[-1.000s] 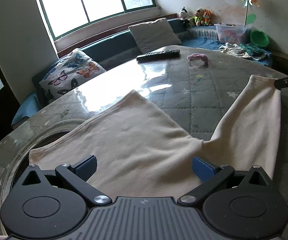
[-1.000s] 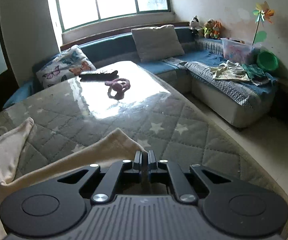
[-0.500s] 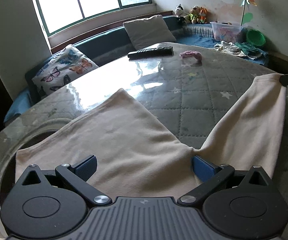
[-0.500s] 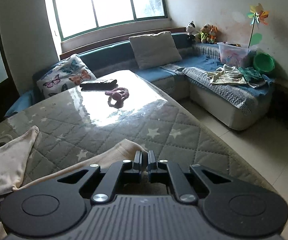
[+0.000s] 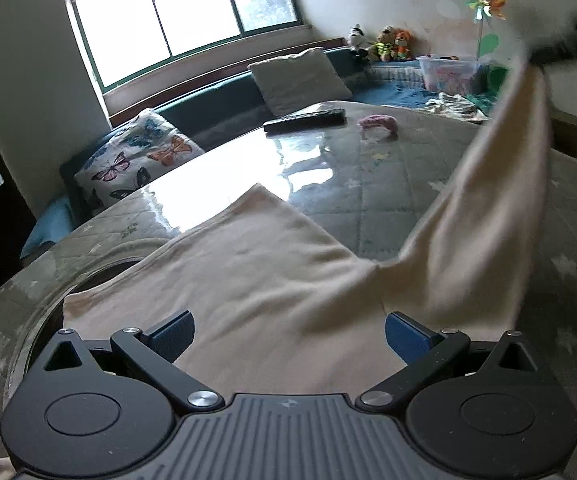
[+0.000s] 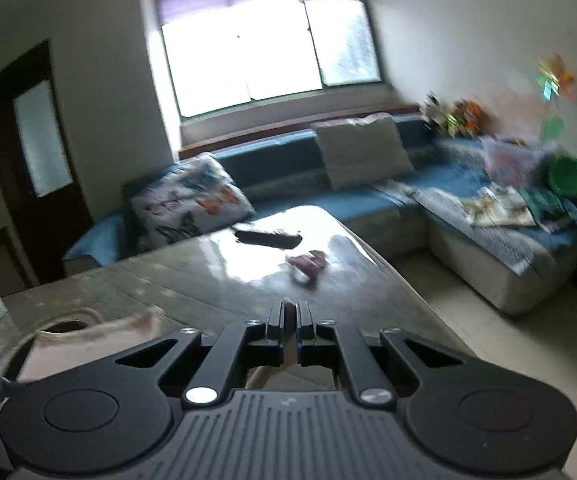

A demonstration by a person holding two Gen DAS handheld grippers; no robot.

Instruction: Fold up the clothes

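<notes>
A sitting room with a bright window and a blue corner sofa (image 6: 468, 216) lies beyond the table (image 5: 368, 184), whose quilted grey star-print cover sits under a glossy sheet. Far across the table from me are a dark remote (image 5: 305, 120) and, just beside it, a small pink thing (image 5: 377, 123) that I cannot identify. The task's thing, a cream garment (image 5: 256, 280), lies mostly flat on the near part of the table, partly over a round opening at the table's near left edge. My left gripper (image 5: 288, 336) hovers just over the garment's near edge with its jaws spread wide, holding nothing. My right gripper (image 6: 289, 332) has its jaws clenched on one corner of the garment: in the left wrist view that corner hangs stretched high above the table's right side, and in the right wrist view a sliver of cream cloth shows between the closed fingertips. As I judge it, the folding has only begun: one sleeve or corner is raised, no crease is laid, and the rest of the cloth is spread single. Left to do: carry this corner across onto the body, flatten it, then fold again.
</notes>
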